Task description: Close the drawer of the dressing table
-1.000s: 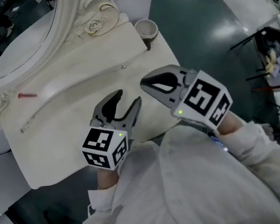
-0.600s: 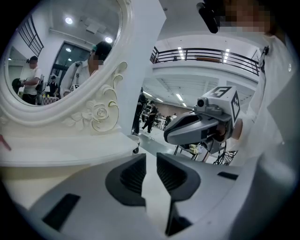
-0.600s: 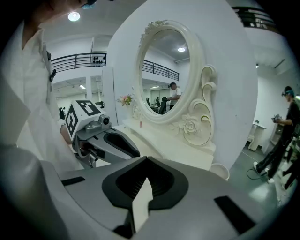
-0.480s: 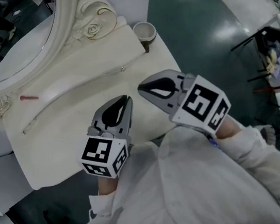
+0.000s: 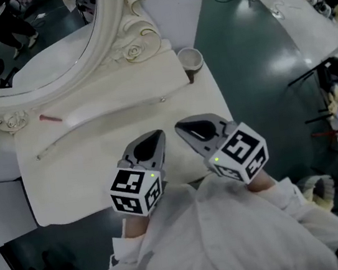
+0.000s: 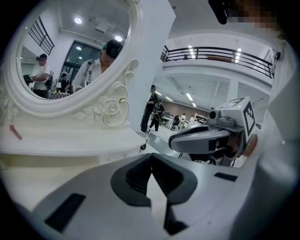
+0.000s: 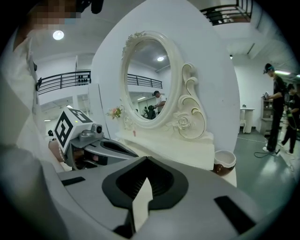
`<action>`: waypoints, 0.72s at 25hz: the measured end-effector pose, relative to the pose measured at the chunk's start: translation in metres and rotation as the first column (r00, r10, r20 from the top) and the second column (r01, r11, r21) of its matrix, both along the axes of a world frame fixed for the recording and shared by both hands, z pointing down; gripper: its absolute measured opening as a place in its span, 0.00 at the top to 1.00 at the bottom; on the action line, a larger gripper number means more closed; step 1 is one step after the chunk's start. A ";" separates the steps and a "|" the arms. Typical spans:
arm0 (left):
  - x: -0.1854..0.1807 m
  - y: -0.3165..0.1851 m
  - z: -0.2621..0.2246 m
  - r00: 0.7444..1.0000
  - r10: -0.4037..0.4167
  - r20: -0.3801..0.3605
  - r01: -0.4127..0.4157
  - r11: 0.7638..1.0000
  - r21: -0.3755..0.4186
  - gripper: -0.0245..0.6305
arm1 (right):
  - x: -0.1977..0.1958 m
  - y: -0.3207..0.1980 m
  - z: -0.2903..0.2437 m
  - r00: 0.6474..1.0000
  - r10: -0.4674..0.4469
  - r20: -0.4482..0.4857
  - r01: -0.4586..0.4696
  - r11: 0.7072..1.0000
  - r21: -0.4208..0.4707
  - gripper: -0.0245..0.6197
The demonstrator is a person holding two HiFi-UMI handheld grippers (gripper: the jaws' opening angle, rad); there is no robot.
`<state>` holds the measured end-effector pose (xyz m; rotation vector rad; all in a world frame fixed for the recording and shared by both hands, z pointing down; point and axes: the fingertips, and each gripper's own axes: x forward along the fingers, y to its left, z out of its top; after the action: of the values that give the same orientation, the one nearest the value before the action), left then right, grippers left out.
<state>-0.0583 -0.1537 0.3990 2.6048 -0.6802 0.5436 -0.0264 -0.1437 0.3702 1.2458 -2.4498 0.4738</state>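
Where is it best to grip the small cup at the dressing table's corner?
Probably its rim, one jaw inside and one outside, coming from above: the cup stands upright, mouth open upward, and the mirror base crowds one side.

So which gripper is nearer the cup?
The right gripper; it is on the same side as the cup, while the left gripper sits farther off.

free: dressing table top (image 5: 87, 175) front, middle | blocked: mirror (image 5: 35, 38) along back; cup (image 5: 190, 59) back-right corner; red stick (image 5: 51, 118) back-left
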 end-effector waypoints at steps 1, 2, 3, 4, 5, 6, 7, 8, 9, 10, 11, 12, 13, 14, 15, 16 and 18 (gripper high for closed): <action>-0.001 0.000 0.001 1.000 -0.005 0.010 0.005 1.000 0.001 0.95 | 0.001 0.000 0.002 1.000 0.007 0.004 -0.007 1.000 -0.002 0.95; -0.001 0.000 0.002 1.000 -0.007 0.019 0.007 1.000 0.002 0.95 | 0.002 0.001 0.004 1.000 0.016 0.010 -0.016 1.000 -0.005 0.95; -0.001 0.000 0.004 1.000 -0.009 0.027 0.009 1.000 0.002 0.95 | 0.004 0.001 0.005 1.000 0.024 0.015 -0.024 1.000 -0.007 0.95; -0.001 0.000 0.004 0.999 -0.009 0.033 0.009 1.000 0.001 0.95 | 0.005 0.001 0.006 0.999 0.029 0.021 -0.029 1.000 -0.009 0.95; 0.000 0.001 0.005 0.999 -0.007 0.035 0.007 1.000 -0.001 0.95 | 0.005 0.002 0.007 0.999 0.030 0.026 -0.030 1.000 -0.010 0.95; 0.001 0.002 0.006 0.999 -0.004 0.034 0.004 1.000 -0.003 0.95 | 0.005 0.002 0.007 0.999 0.025 0.031 -0.025 1.000 -0.010 0.95; 0.001 0.002 0.006 1.000 0.000 0.031 0.000 1.000 -0.005 0.95 | 0.004 0.003 0.007 0.999 0.015 0.035 -0.014 1.000 -0.010 0.95; 0.002 0.003 0.006 1.000 0.003 0.028 -0.003 1.000 -0.006 0.95 | 0.003 0.004 0.007 0.999 0.003 0.036 -0.003 1.000 -0.011 0.95; 0.003 0.003 0.006 1.000 0.004 0.025 -0.003 1.000 -0.007 0.95 | 0.002 0.005 0.008 0.999 -0.006 0.033 0.007 1.000 -0.013 0.95; 0.003 0.003 0.006 1.000 0.003 0.024 -0.003 1.000 -0.008 0.95 | 0.002 0.006 0.010 0.999 -0.012 0.029 0.013 1.000 -0.013 0.95; 0.003 0.003 0.006 1.000 0.002 0.024 -0.002 1.000 -0.009 0.95 | 0.002 0.007 0.011 1.000 -0.014 0.027 0.015 1.000 -0.015 0.95; 0.003 0.003 0.007 1.000 0.001 0.026 -0.001 1.000 -0.010 0.95 | 0.003 0.008 0.011 1.000 -0.012 0.028 0.012 1.000 -0.018 0.95; 0.003 0.003 0.007 1.000 0.002 0.028 -0.001 1.000 -0.011 0.95 | 0.004 0.008 0.011 1.000 -0.008 0.030 0.009 1.000 -0.022 0.95; 0.003 0.004 0.008 1.000 0.002 0.030 -0.002 1.000 -0.013 0.95 | 0.004 0.008 0.011 1.000 -0.005 0.031 0.006 1.000 -0.024 0.95; 0.003 0.004 0.008 1.000 0.004 0.031 -0.003 1.000 -0.015 0.95 | 0.004 0.008 0.012 1.000 -0.004 0.031 0.004 1.000 -0.025 0.95; 0.004 0.004 0.009 0.999 0.006 0.031 -0.005 1.000 -0.017 0.95 | 0.005 0.008 0.012 1.000 -0.002 0.030 0.003 1.000 -0.027 0.95; 0.004 0.006 0.010 0.999 0.012 0.032 -0.011 1.000 -0.020 0.95 | 0.004 0.009 0.014 1.000 -0.004 0.028 0.005 1.000 -0.029 0.95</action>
<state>-0.0538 -0.1480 0.4092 2.5880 -0.6672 0.5939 -0.0227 -0.1348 0.3840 1.2295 -2.4596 0.5279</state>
